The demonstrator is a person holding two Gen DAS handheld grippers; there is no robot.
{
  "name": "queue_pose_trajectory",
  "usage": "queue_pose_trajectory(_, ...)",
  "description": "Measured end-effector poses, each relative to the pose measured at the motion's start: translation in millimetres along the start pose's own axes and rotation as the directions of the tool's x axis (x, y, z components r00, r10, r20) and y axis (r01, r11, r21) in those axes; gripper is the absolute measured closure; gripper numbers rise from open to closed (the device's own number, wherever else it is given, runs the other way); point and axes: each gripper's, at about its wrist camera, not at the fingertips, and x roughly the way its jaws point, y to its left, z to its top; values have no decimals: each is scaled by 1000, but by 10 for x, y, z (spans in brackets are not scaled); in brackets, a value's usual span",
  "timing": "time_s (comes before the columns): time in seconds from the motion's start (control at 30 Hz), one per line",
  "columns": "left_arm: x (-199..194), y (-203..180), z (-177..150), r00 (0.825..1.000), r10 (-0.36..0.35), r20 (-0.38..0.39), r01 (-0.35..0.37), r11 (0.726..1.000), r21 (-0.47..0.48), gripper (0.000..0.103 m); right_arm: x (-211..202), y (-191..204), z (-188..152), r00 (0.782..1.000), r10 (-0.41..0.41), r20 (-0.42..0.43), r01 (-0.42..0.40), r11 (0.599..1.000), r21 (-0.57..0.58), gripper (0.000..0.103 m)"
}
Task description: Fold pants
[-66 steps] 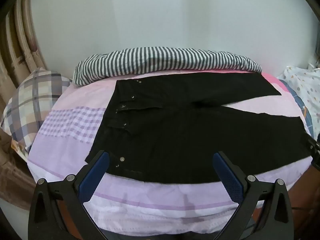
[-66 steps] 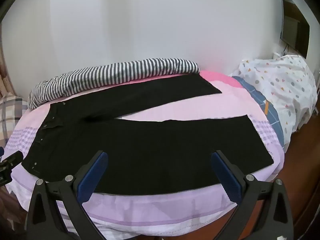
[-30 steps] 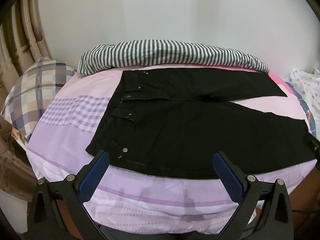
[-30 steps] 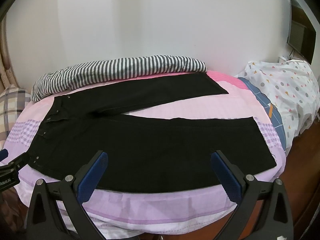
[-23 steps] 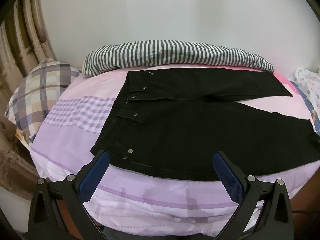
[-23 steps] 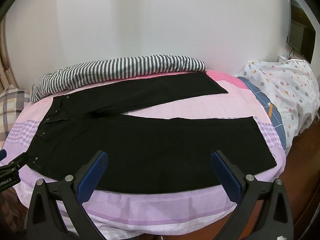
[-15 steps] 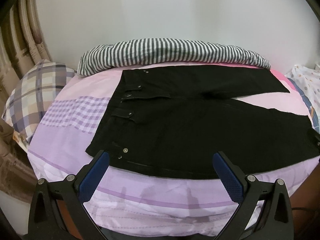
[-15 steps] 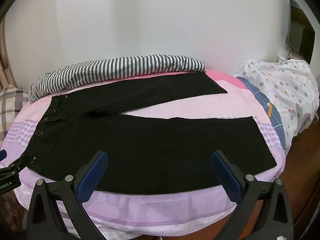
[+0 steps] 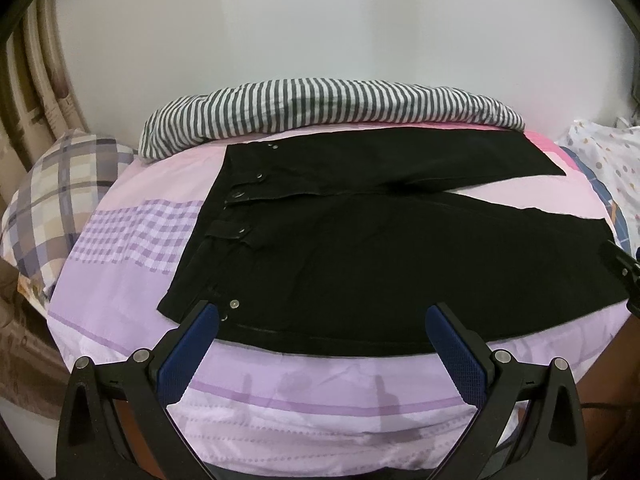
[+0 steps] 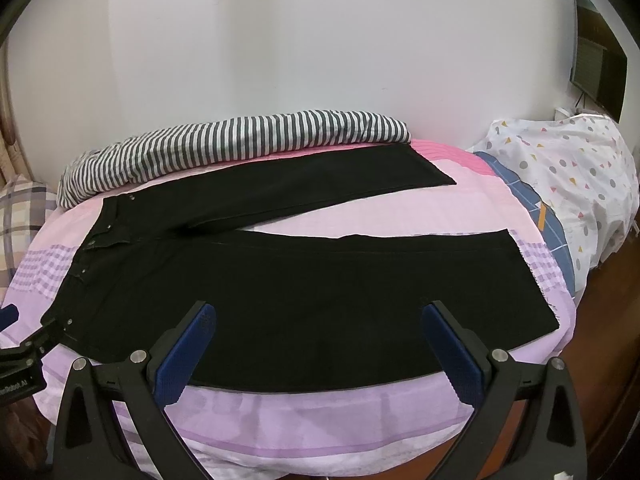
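Black pants (image 9: 360, 248) lie flat on the bed, waistband with silver buttons to the left, two legs spread apart to the right. My left gripper (image 9: 322, 320) is open and empty, hovering at the near edge by the waistband corner. In the right wrist view the pants (image 10: 320, 292) fill the middle; the far leg (image 10: 320, 188) angles toward the back. My right gripper (image 10: 318, 316) is open and empty over the near leg's lower edge. The left gripper's body shows at that view's left edge (image 10: 24, 352).
The bed has a pink and lilac sheet (image 9: 132, 236). A striped grey-white blanket (image 9: 320, 108) lies along the wall. A plaid pillow (image 9: 52, 200) is at the left. A white dotted quilt (image 10: 568, 172) is at the right. A wall screen (image 10: 596, 68) hangs far right.
Both grippers have shifted slightly while staying open; the left view wandered sideways and back. The pants have not moved.
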Motion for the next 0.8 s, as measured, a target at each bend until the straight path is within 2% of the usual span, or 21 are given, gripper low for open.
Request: queue_pose_trajectory(0.8, -12, 25, 17, 1000, -13, 9, 14, 1000, -18, 0, -11, 11, 21, 1000, -4, 6, 4, 1000, -6, 0)
